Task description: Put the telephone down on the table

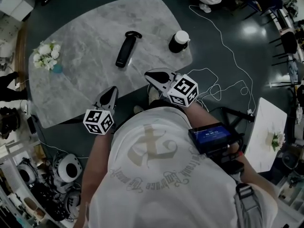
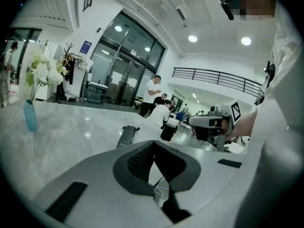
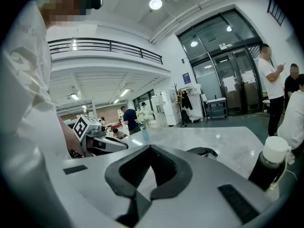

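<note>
The black telephone handset [image 1: 127, 49] lies flat on the grey marble table [image 1: 85, 37], apart from both grippers. It also shows as a dark bar ahead in the left gripper view [image 2: 127, 136], and its end peeks over the jaws in the right gripper view [image 3: 202, 152]. My left gripper [image 1: 113, 90] hovers at the table's near edge, shut with nothing in it [image 2: 154, 144]. My right gripper [image 1: 148, 75] hangs beside it to the right, also shut and empty [image 3: 151, 148]. Each gripper sees the other: the right gripper [image 2: 211, 122] and the left gripper [image 3: 102, 144].
A black cup with a white lid [image 1: 179, 41] stands near the table's right edge, right of the handset. White flowers in a blue vase [image 1: 46, 56] stand at the left end. A white cable [image 1: 223, 80] trails on the floor. People stand in the background [image 2: 153, 94].
</note>
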Demonstrator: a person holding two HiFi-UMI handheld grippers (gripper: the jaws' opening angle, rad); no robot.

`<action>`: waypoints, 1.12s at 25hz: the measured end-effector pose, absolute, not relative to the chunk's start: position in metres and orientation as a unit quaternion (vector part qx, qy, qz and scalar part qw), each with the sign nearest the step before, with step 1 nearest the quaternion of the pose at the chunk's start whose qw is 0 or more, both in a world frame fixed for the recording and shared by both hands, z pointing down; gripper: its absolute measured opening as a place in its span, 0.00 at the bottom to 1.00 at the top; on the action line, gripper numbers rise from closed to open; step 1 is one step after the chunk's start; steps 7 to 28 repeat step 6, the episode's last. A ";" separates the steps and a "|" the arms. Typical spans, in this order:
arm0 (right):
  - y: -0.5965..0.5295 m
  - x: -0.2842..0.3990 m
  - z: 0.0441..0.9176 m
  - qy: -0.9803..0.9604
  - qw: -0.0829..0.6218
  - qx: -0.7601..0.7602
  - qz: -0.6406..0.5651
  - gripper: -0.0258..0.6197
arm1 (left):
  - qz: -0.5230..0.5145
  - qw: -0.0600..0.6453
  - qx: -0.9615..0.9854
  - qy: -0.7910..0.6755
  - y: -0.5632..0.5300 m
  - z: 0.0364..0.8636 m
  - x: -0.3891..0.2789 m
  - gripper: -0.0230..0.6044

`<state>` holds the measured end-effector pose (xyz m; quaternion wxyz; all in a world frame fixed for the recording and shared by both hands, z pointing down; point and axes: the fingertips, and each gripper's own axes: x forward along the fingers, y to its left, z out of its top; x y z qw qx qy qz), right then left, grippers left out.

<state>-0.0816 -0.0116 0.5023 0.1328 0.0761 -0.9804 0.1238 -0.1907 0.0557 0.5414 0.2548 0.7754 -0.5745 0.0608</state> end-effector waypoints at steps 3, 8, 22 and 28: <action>-0.009 -0.086 0.502 -0.981 0.134 0.078 0.120 0.06 | 0.061 0.256 0.777 -0.572 0.058 0.543 -0.194 0.06; -0.007 -0.091 0.502 -0.980 0.136 0.081 0.119 0.06 | 0.062 0.258 0.779 -0.568 0.060 0.546 -0.199 0.06; -0.007 -0.091 0.502 -0.980 0.136 0.081 0.119 0.06 | 0.062 0.258 0.779 -0.568 0.060 0.546 -0.199 0.06; -0.007 -0.091 0.502 -0.980 0.136 0.081 0.119 0.06 | 0.062 0.258 0.779 -0.568 0.060 0.546 -0.199 0.06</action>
